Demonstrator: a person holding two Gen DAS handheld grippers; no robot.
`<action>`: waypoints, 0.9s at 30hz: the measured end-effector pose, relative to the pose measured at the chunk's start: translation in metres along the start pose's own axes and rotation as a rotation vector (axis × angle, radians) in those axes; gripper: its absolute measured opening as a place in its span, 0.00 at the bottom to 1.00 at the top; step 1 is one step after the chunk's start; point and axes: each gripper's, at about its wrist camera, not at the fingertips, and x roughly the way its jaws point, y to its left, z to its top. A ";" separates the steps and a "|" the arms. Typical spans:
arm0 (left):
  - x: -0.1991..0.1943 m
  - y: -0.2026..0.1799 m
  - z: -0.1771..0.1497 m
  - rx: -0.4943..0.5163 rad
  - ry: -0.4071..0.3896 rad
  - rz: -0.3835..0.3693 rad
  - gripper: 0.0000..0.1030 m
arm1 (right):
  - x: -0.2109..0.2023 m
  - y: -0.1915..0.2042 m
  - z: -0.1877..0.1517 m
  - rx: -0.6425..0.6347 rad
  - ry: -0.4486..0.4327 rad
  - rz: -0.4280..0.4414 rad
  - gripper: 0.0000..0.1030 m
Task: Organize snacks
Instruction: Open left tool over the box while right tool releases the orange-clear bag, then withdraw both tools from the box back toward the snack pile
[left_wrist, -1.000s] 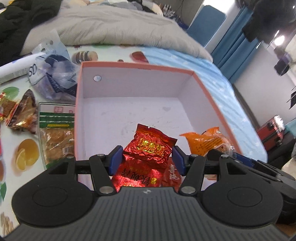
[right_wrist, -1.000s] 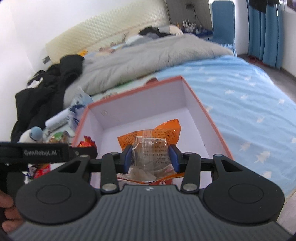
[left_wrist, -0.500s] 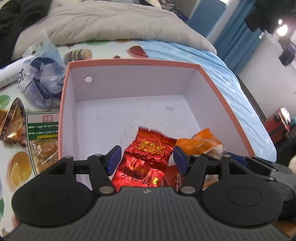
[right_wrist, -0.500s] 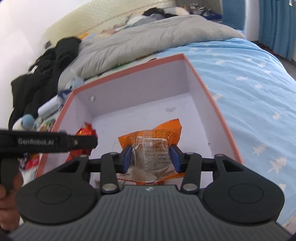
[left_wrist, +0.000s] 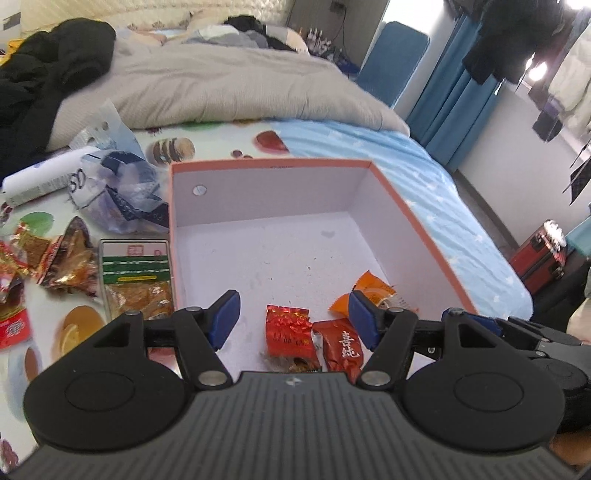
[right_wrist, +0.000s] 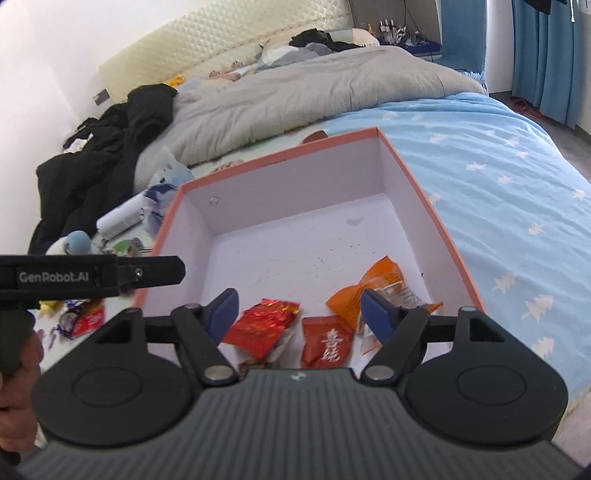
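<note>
Orange-rimmed cardboard, white inside: that is the box (left_wrist: 424, 229) lying open on the bed (left_wrist: 436, 177) straight ahead of both my claws. My left claw (left_wrist: 293, 317) hangs over the near edge of the box with its blue pads spread wide and nothing pressed between them. Below and just beyond it, on the box floor, lies a shiny red foil packet (left_wrist: 290, 330), with a darker red packet (left_wrist: 341, 345) printed in white characters touching its right side. My right claw (right_wrist: 299, 312) has just been opening its jaws; they stand wide apart now, gripping nothing. The orange snack packet (right_wrist: 373, 291) with its clear window lies on the box floor, partly behind that claw's right pad, free of both pads. From this claw the shiny red foil packet (right_wrist: 264, 323) sits just past the left pad and the darker red packet (right_wrist: 327, 343) lies between the pads, lower down. Off to the left of my left claw, outside the box, more snacks are strewn on a fruit-printed sheet: a green-labelled pack (left_wrist: 136, 277) against the box wall, a crumpled brown wrapper (left_wrist: 70, 264), and a clear plastic bag (left_wrist: 118, 195) further ahead. Beyond the box a grey quilt (left_wrist: 229, 88) is heaped.
</note>
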 end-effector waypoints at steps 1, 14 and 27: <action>-0.009 0.001 -0.003 -0.005 -0.011 -0.004 0.68 | -0.007 0.004 -0.003 -0.001 -0.009 0.000 0.73; -0.116 0.005 -0.050 -0.005 -0.135 -0.026 0.72 | -0.082 0.044 -0.037 -0.006 -0.120 -0.014 0.73; -0.201 0.028 -0.123 -0.068 -0.227 0.011 0.72 | -0.129 0.086 -0.079 -0.056 -0.187 0.033 0.73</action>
